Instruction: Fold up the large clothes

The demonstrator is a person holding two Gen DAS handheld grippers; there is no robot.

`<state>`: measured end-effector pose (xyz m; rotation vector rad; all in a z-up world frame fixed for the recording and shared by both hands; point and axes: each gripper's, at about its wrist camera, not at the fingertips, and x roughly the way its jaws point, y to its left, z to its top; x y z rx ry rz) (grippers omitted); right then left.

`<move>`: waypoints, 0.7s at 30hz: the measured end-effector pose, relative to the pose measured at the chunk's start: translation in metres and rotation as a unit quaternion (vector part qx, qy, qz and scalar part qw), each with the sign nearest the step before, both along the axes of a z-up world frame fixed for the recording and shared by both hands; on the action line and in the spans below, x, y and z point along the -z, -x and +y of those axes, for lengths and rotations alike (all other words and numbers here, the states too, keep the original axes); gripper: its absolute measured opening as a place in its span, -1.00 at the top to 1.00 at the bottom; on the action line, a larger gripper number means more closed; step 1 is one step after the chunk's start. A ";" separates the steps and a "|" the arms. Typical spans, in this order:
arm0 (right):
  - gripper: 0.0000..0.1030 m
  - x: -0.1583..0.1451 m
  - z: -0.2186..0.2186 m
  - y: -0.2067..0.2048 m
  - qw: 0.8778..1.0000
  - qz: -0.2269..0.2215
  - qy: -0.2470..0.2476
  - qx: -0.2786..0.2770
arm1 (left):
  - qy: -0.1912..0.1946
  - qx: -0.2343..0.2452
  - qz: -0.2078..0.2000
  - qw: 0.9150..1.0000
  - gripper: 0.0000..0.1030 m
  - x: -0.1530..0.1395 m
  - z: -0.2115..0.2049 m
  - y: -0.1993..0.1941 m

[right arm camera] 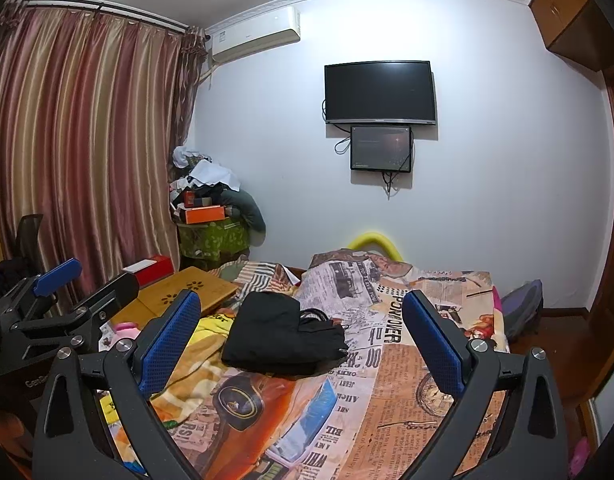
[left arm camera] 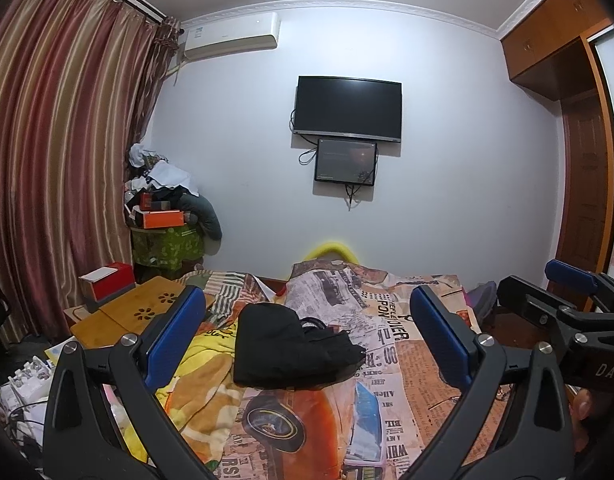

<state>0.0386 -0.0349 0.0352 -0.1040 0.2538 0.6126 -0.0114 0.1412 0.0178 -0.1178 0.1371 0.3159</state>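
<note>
Black garment [left arm camera: 295,346] lies bundled on the bed [left arm camera: 427,380], ahead of both hand-held grippers. Left hand-held gripper [left arm camera: 307,328] and right hand-held gripper [right arm camera: 301,330] hover spread, empty. Long axis indistinct; neither clearly nearer.

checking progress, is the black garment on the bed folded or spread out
Folded: the black garment lies as a compact, thick bundle on the printed bedspread, no claw touching it.

White wall [left arm camera: 447,200], striped curtains [left arm camera: 67,140]
</note>
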 end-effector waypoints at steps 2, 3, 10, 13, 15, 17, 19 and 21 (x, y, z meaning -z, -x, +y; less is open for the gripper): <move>-0.95 0.000 -0.001 0.000 1.000 0.000 -0.001 0.000 | 0.000 0.003 0.001 1.000 -0.99 0.000 -0.001 -0.001; -0.94 -0.001 -0.001 0.000 1.000 0.000 -0.002 0.001 | 0.000 0.004 0.000 1.000 -0.99 0.000 -0.001 -0.001; -0.95 -0.002 -0.002 -0.001 1.000 0.000 -0.004 0.004 | 0.004 0.013 0.000 1.000 -0.99 -0.001 -0.001 -0.003; -0.95 -0.001 -0.003 -0.002 1.000 0.003 -0.005 0.007 | 0.005 0.019 0.003 1.000 -0.99 -0.002 -0.001 -0.004; -0.95 -0.001 -0.004 -0.003 1.000 0.006 -0.008 0.008 | 0.007 0.020 0.003 1.000 -0.99 -0.001 -0.002 -0.004; -0.95 -0.001 -0.006 -0.004 1.000 0.008 -0.011 0.009 | 0.009 0.017 0.003 1.000 -0.99 -0.001 -0.001 -0.005; -0.95 -0.001 -0.007 -0.005 1.000 0.008 -0.013 0.011 | 0.014 0.022 0.004 1.000 -0.99 -0.001 0.001 -0.005; -0.95 -0.001 -0.008 -0.006 1.000 0.008 -0.013 0.014 | 0.021 0.030 0.005 0.999 -0.99 0.000 0.002 -0.006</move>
